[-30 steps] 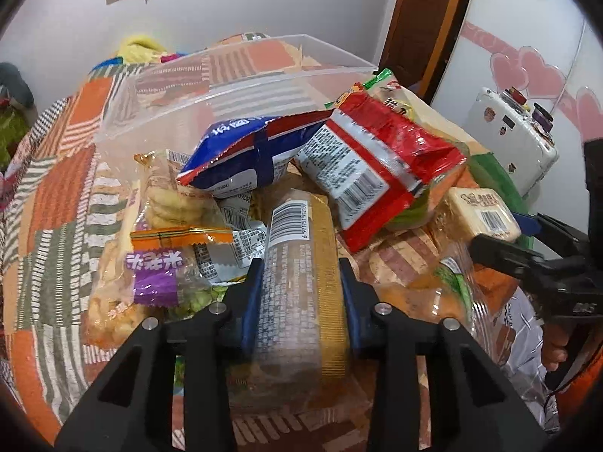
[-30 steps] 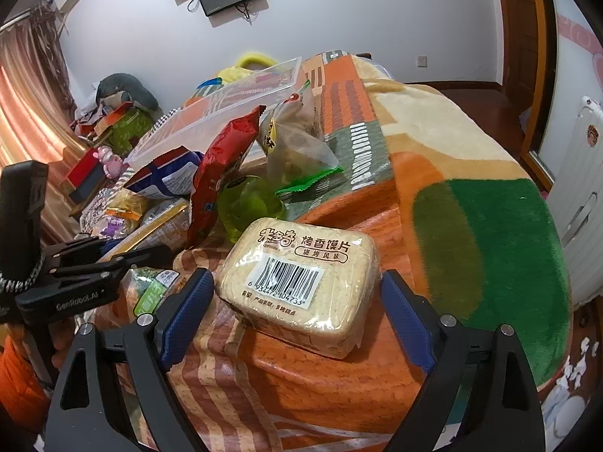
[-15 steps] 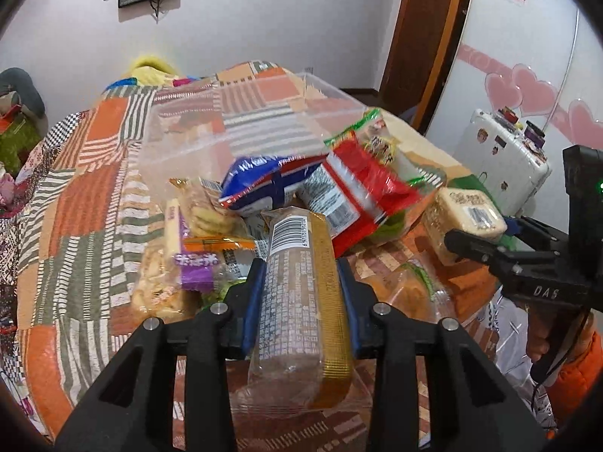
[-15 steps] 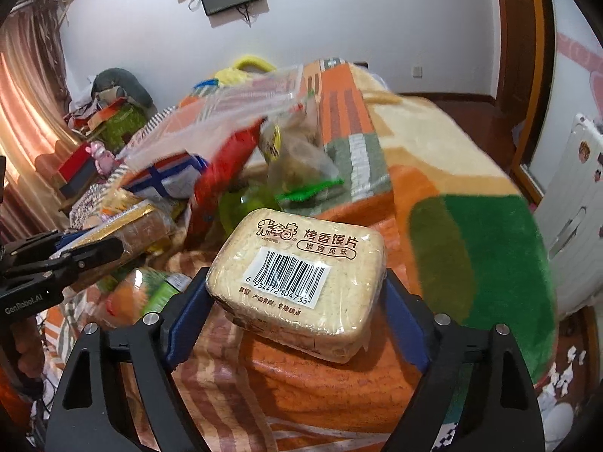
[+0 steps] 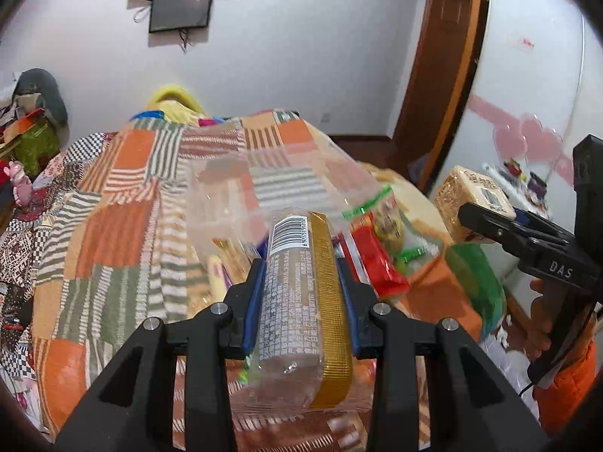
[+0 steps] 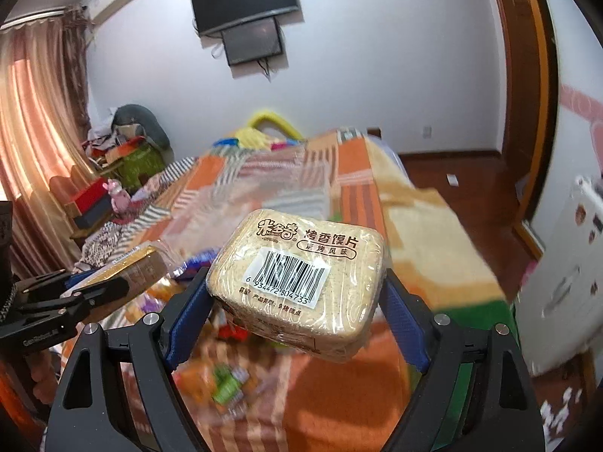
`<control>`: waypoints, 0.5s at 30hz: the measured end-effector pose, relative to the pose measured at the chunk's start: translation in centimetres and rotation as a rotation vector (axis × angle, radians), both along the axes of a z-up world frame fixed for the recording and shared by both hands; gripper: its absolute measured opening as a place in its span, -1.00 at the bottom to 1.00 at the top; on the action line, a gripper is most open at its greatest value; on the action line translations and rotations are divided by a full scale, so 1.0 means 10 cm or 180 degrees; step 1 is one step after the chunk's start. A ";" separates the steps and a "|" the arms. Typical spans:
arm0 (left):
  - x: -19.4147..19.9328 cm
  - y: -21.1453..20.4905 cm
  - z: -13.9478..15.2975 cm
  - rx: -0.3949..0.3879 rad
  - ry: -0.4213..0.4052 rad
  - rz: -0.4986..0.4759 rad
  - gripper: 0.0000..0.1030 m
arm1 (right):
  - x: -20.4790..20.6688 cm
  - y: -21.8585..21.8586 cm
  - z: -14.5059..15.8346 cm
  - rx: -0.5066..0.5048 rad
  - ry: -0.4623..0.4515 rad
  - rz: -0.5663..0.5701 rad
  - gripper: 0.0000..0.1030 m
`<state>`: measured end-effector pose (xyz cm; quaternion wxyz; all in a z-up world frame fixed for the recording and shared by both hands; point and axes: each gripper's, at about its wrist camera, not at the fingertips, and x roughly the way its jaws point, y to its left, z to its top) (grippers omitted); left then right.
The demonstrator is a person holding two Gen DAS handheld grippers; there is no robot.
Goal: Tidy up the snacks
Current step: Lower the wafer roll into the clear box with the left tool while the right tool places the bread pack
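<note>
The left claw (image 5: 299,293) is clamped narrowly on a long biscuit pack (image 5: 301,297) — clear wrap printed grey, a gold strip down one side, a barcode at its far end; the blue pads (image 5: 253,301) press both long sides, and the pack runs forward between them, lifted clear of the pile beneath. Just ahead of and below this claw lies a heap of loose snacks on the patchwork bed cover (image 5: 113,226); a red packet (image 5: 373,260) sits just right of the fingertips, a green-edged clear bag (image 5: 377,211) beyond it, and a clear plastic box (image 5: 233,196) stands ahead, blurred. Off to its right, at about the same height, the right claw (image 5: 486,222) shows from the side with a person's hand (image 5: 542,324) and orange sleeve (image 5: 565,380) below it.

The right claw (image 6: 297,301) stands fairly wide, its jaws having just closed in on a square pack of toasted bread slices (image 6: 301,275); both blue pads (image 6: 188,316) bear on the pack's sides, and it is held raised above the bed, barcode label up. Below it the snack pile is smeared by motion; to its left the left claw (image 6: 86,293) shows with the gold-edged pack in its grip. Far ahead of both claws a dark screen (image 6: 248,0) hangs on the white wall.
</note>
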<state>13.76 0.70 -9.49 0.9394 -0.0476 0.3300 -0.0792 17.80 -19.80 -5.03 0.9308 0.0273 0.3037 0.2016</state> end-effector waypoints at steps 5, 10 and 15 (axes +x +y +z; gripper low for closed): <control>0.14 0.12 0.11 -0.0032 -0.0115 0.0098 -0.30 | 0.09 0.16 0.08 0.0028 -0.0137 0.0078 0.62; 0.36 0.21 0.22 -0.0068 -0.0206 0.0167 -0.30 | 0.24 0.32 0.13 0.0064 -0.0245 0.0153 0.62; 0.65 0.27 0.25 -0.0038 -0.0269 0.0245 -0.30 | 0.45 0.41 0.13 0.0054 -0.0251 0.0172 0.62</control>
